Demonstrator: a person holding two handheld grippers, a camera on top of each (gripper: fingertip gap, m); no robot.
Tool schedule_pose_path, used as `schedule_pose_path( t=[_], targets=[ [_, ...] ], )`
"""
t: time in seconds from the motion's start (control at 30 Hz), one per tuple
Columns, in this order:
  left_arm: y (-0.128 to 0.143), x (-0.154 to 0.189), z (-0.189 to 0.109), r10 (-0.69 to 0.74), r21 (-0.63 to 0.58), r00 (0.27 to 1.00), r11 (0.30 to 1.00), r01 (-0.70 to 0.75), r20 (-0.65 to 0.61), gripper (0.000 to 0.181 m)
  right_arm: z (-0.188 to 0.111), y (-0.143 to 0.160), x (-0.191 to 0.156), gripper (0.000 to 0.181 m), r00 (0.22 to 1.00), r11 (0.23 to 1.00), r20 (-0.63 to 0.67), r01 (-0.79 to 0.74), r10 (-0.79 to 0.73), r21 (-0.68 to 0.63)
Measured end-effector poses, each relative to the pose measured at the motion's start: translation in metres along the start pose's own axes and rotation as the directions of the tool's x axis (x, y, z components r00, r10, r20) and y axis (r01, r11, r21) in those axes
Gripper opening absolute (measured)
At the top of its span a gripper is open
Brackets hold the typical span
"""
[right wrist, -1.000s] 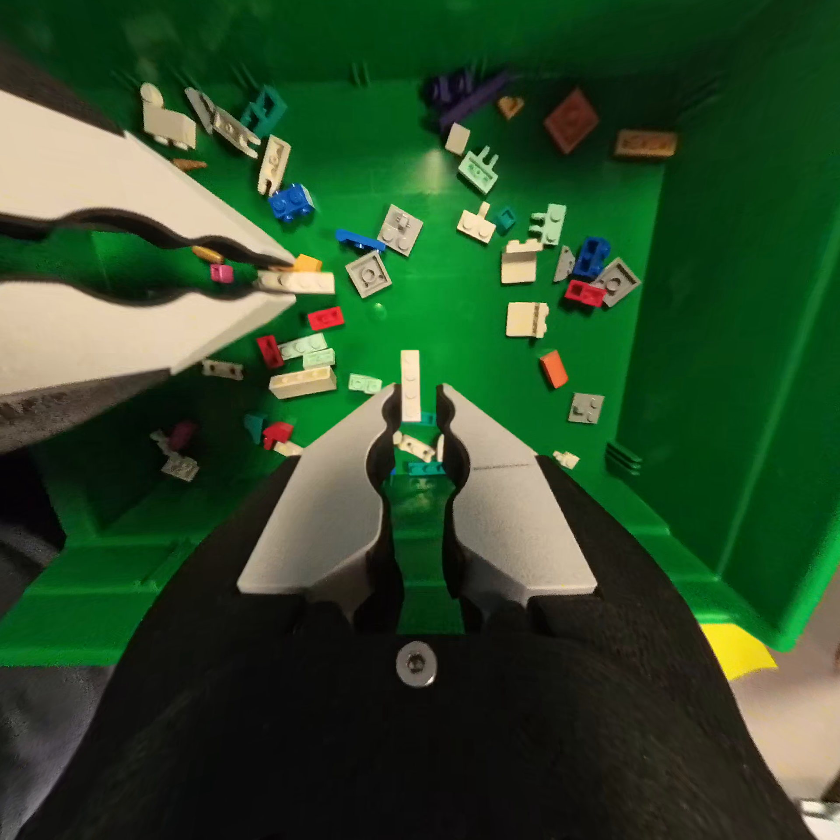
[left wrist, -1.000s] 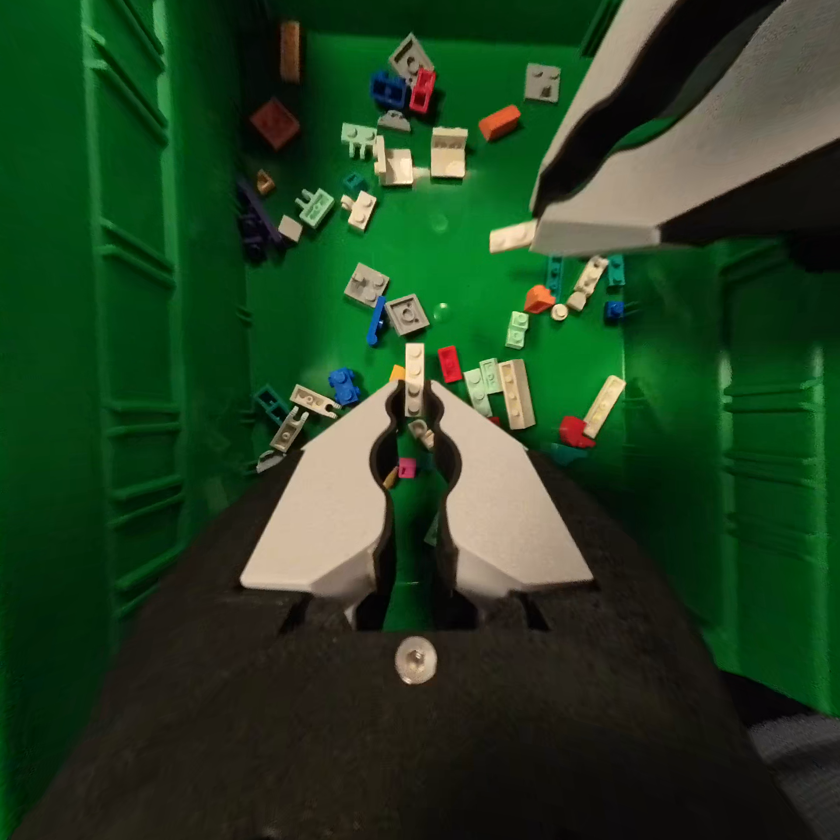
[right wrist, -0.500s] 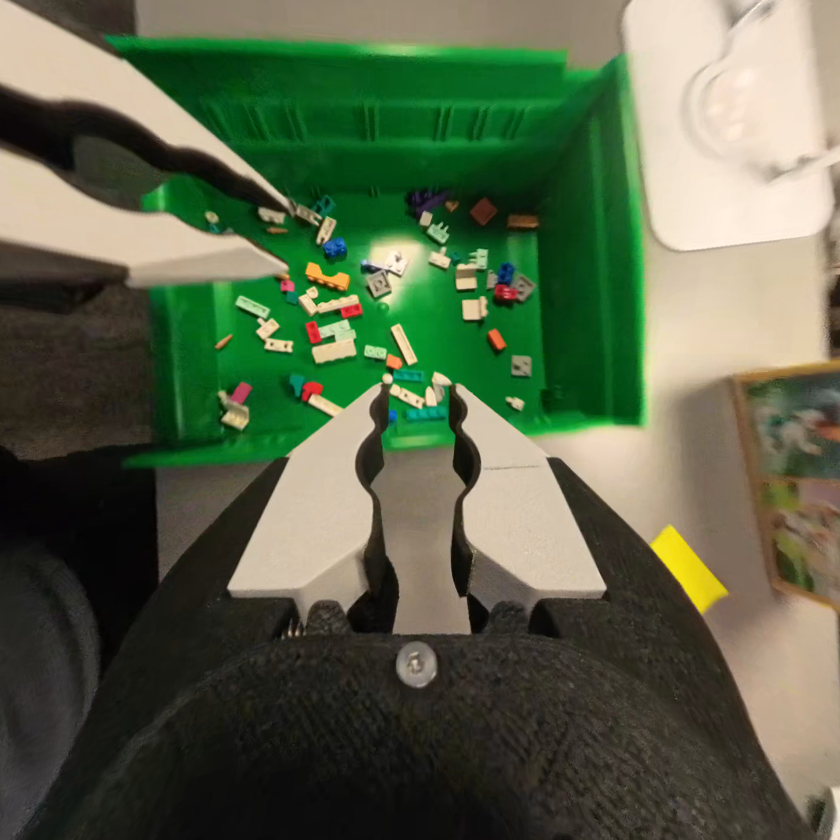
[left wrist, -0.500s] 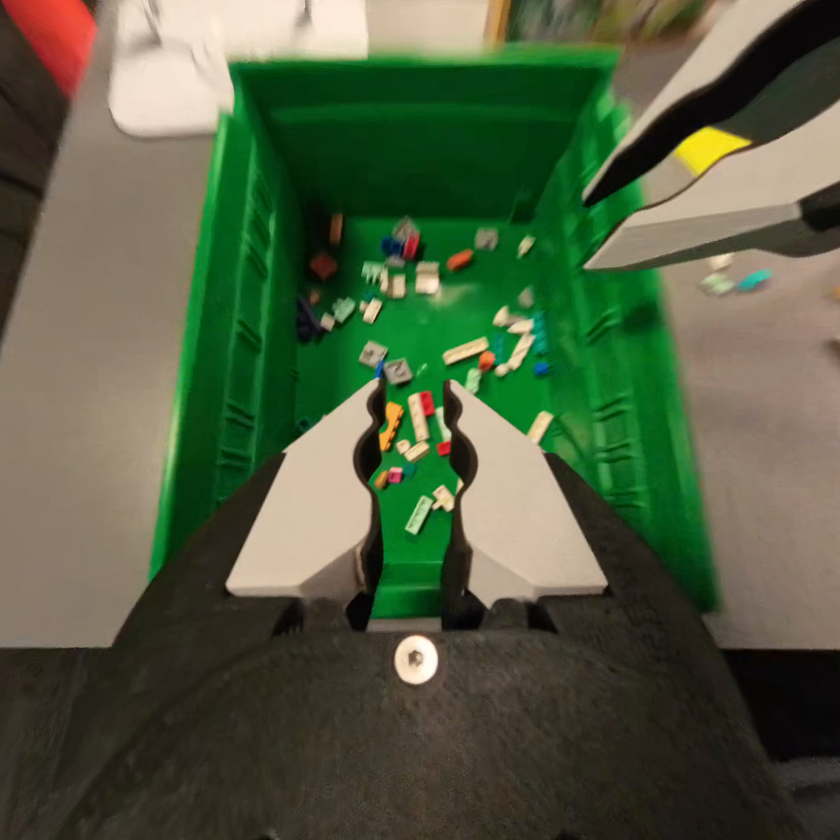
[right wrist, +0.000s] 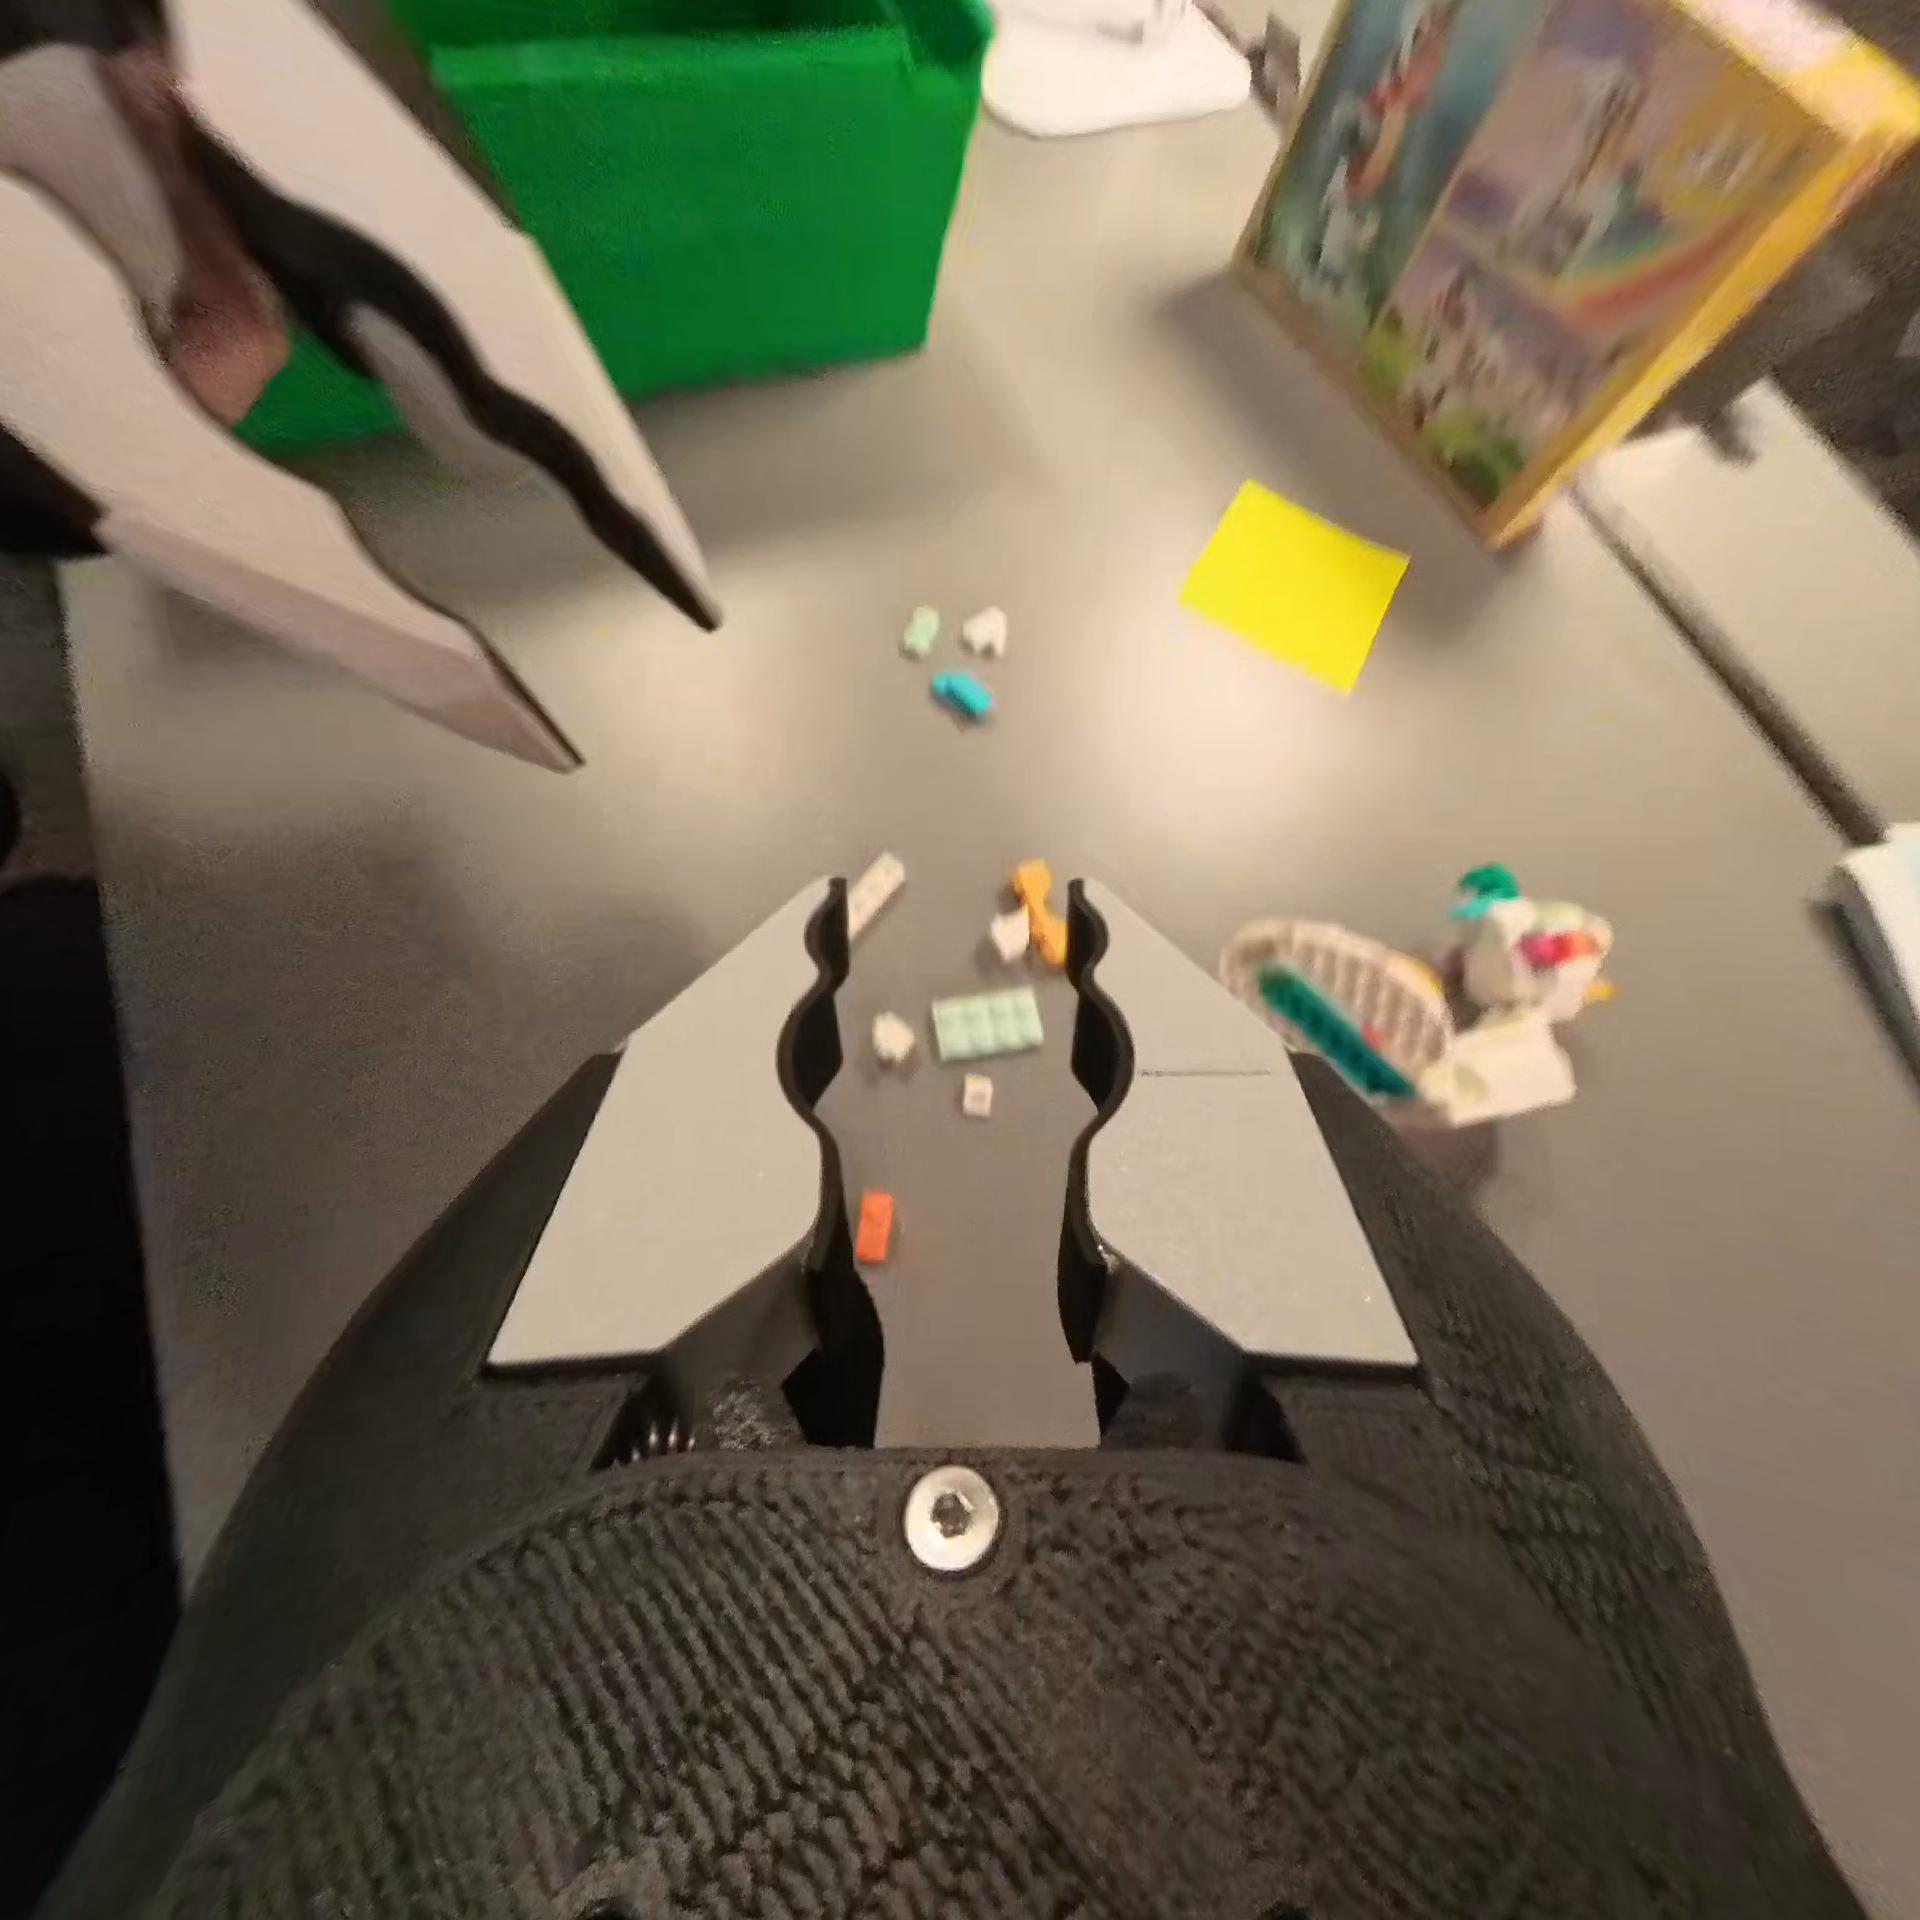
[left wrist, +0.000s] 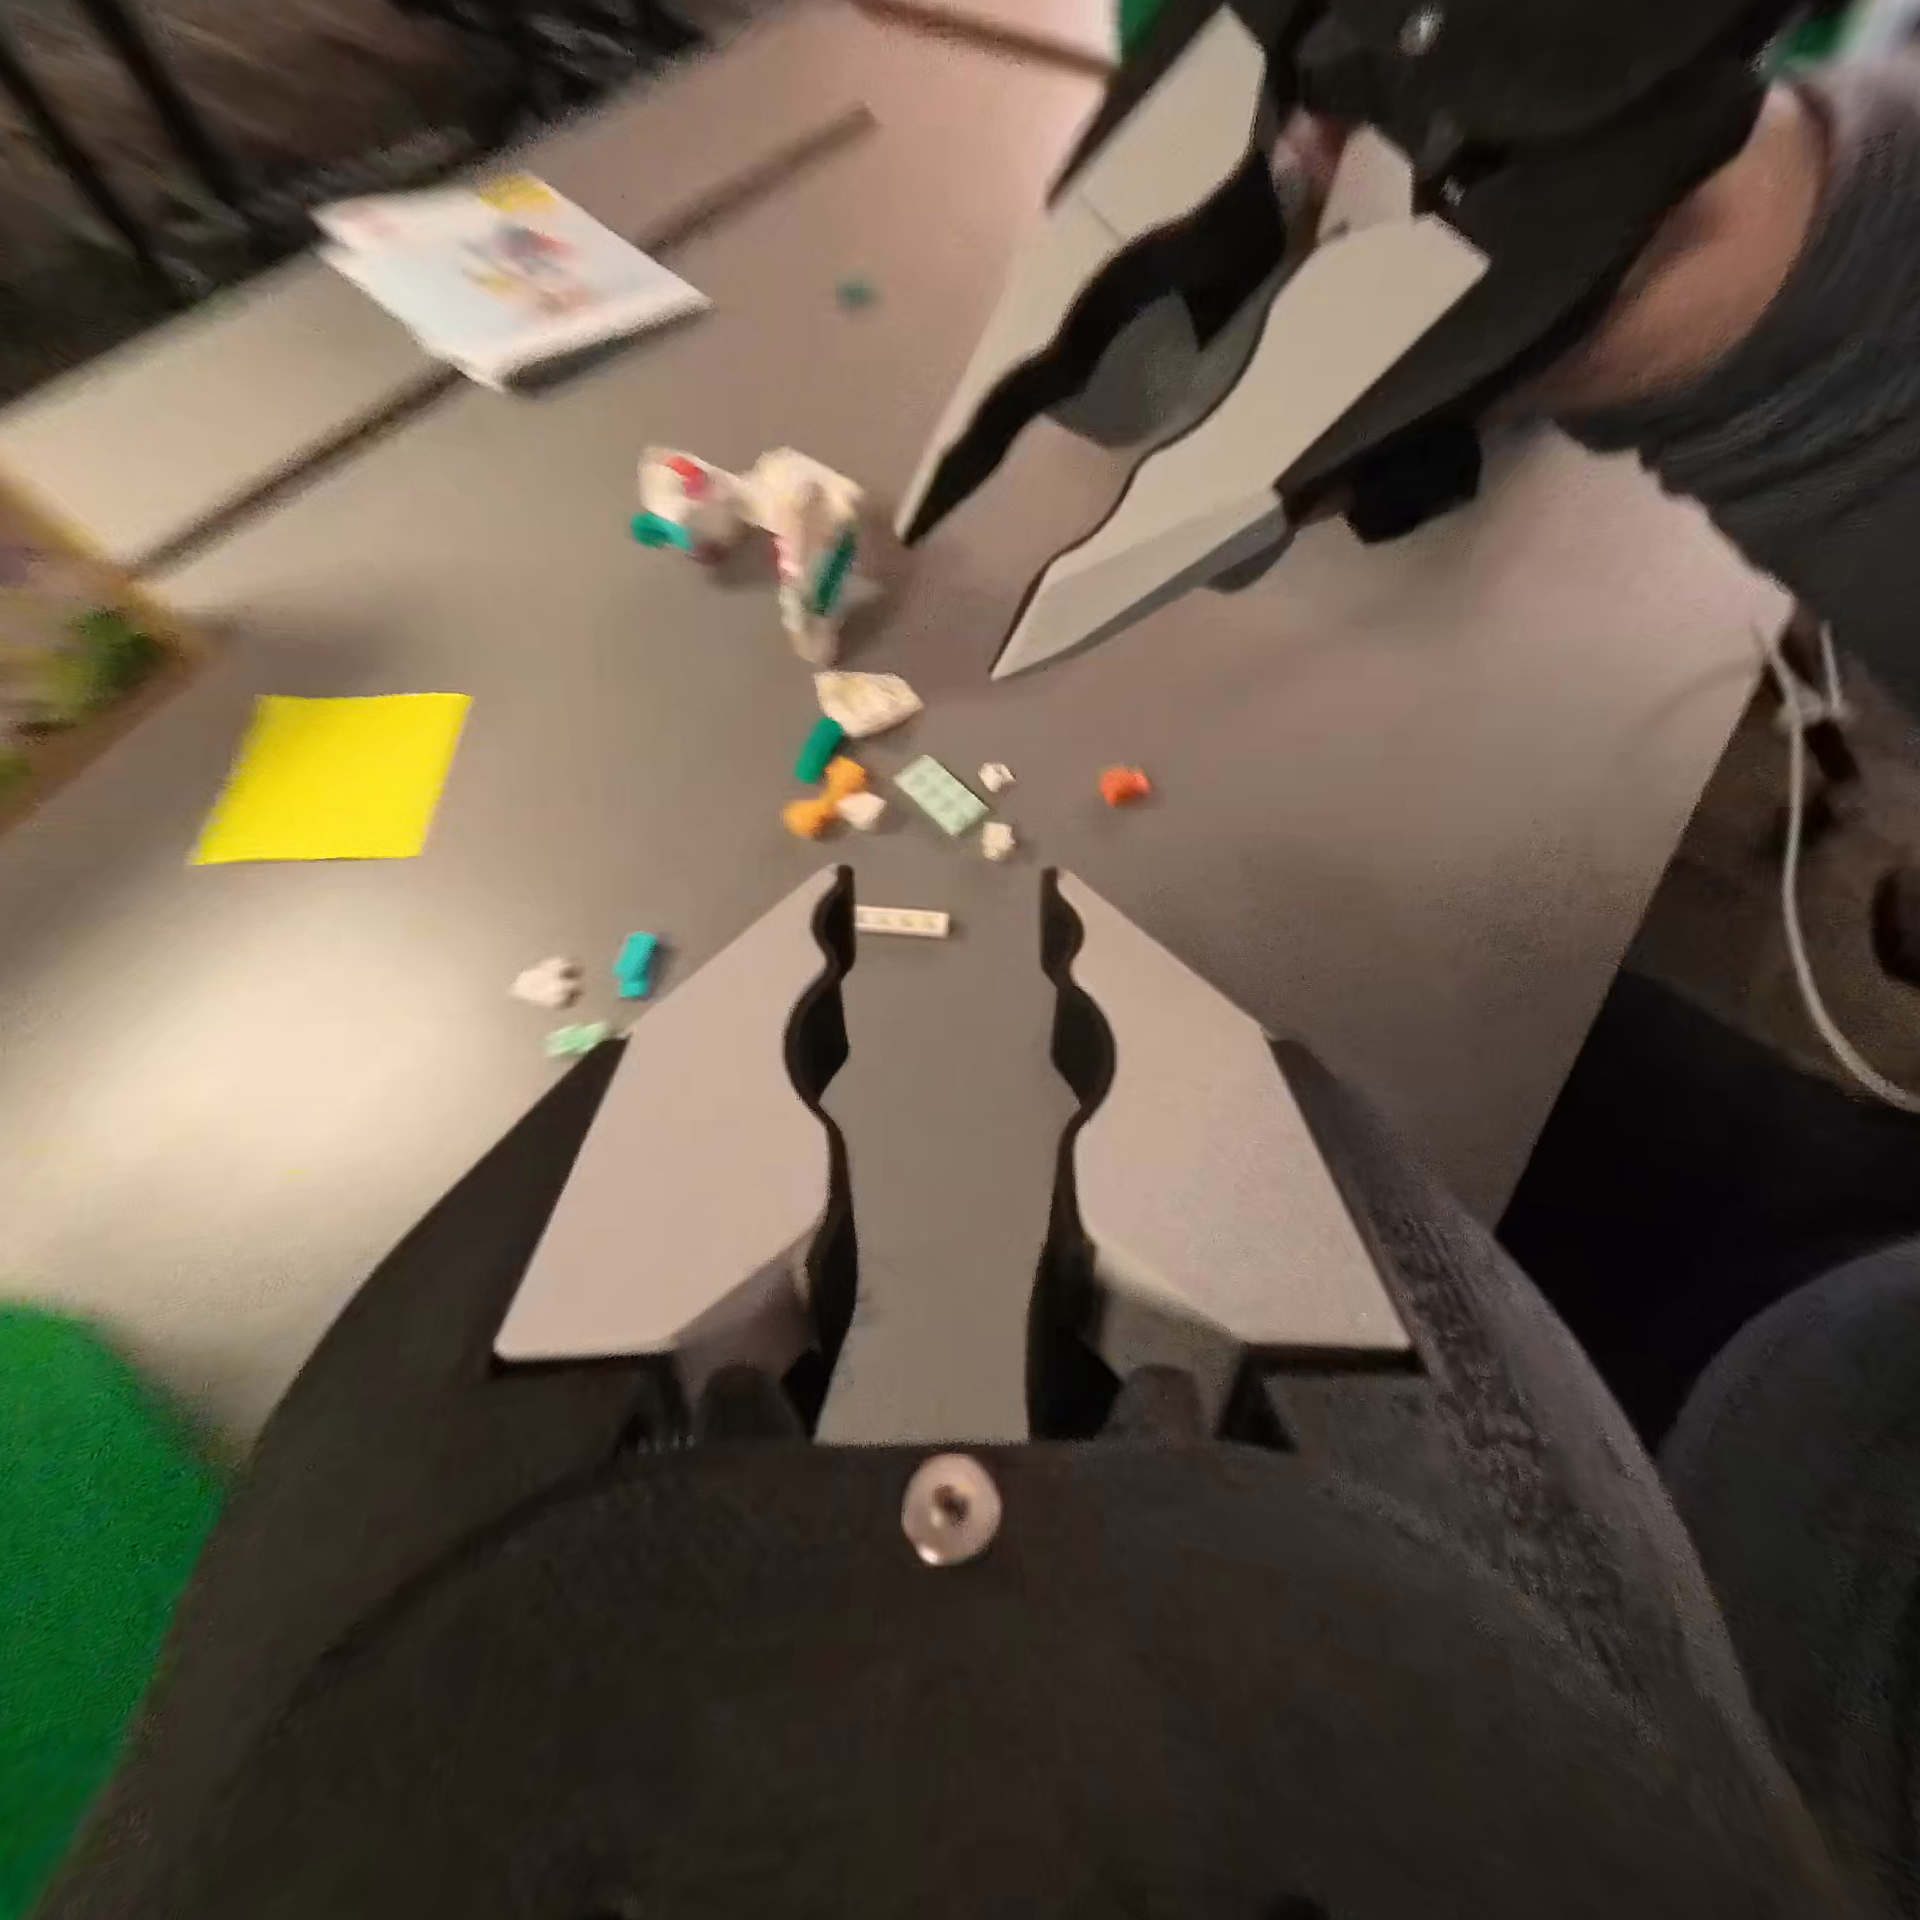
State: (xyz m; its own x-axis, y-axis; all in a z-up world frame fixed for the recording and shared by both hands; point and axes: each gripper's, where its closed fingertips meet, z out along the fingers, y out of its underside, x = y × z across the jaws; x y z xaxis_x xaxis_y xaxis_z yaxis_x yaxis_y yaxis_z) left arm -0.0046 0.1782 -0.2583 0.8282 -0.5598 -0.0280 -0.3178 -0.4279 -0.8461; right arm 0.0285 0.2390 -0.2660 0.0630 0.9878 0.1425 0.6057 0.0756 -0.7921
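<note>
Grey tabletop (right wrist: 1351, 1351) lies under both grippers, with small toy bricks scattered loose across it. Left gripper (left wrist: 945, 883) hangs above the table with its fingers spread wide and nothing between them; a thin white plate (left wrist: 902, 921) lies on the surface just past its tips. Right gripper (right wrist: 951, 894) is likewise wide apart and holds nothing. Seen through its gap are a mint plate (right wrist: 985, 1023), an orange-red brick (right wrist: 874, 1226), two tiny white bits and, near the tips, an orange piece (right wrist: 1039, 909). To the right of the right gripper sits a half-built white model (right wrist: 1455, 997) with teal and red parts. Farther off, three small bricks, mint, white and teal (right wrist: 958, 691), lie close together. Beyond them is a yellow note (right wrist: 1294, 582) flat on the table, a green bin (right wrist: 717, 187) at the far left, and a colourful box (right wrist: 1538, 239) standing at the far right. From the left wrist view a booklet (left wrist: 509, 275) lies at the table's far side. Both views are blurred.
</note>
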Motion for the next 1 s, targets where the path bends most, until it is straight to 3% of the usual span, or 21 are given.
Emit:
schedule_pose_path(
  t=[0.07, 0.17, 0.4, 0.57, 0.67, 0.8, 1.0],
  targets=[
    [0.019, -0.003, 0.038, 0.023, -0.069, 0.997, 0.997, -0.028, -0.079, 0.038, 0.008, 0.035, 0.004, 0.041, 0.999, 0.999, 0.024, -0.029, 0.030, -0.030],
    [0.036, -0.020, 0.078, 0.073, -0.117, 0.992, 0.990, -0.084, -0.102, 0.041, 0.021, 0.066, 0.010, 0.044, 0.994, 0.997, 0.077, -0.079, 0.081, -0.024],
    [0.032, -0.038, 0.126, 0.072, -0.113, 0.973, 0.989, -0.099, -0.218, 0.041, 0.052, 0.083, 0.015, 0.047, 0.980, 0.998, 0.189, -0.054, 0.061, -0.039],
    [0.045, -0.035, 0.135, 0.098, -0.208, 0.937, 0.962, -0.175, -0.334, 0.041, 0.060, 0.084, 0.012, 0.049, 0.970, 0.999, 0.242, -0.020, 0.032, -0.049],
    [0.045, -0.036, 0.138, 0.134, -0.224, 0.933, 0.950, -0.217, -0.334, 0.038, 0.060, 0.084, 0.013, 0.042, 0.971, 0.998, 0.238, 0.007, 0.006, -0.057],
    [0.046, -0.030, 0.137, 0.178, -0.221, 0.922, 0.939, -0.264, -0.344, 0.018, 0.061, 0.083, 0.009, 0.030, 0.970, 0.998, 0.241, 0.023, -0.008, -0.059],
    [0.047, -0.029, 0.135, 0.159, -0.192, 0.930, 0.954, -0.232, -0.332, 0.018, 0.060, 0.084, 0.009, 0.030, 0.972, 0.998, 0.235, 0.006, 0.007, -0.055]
  ],
)
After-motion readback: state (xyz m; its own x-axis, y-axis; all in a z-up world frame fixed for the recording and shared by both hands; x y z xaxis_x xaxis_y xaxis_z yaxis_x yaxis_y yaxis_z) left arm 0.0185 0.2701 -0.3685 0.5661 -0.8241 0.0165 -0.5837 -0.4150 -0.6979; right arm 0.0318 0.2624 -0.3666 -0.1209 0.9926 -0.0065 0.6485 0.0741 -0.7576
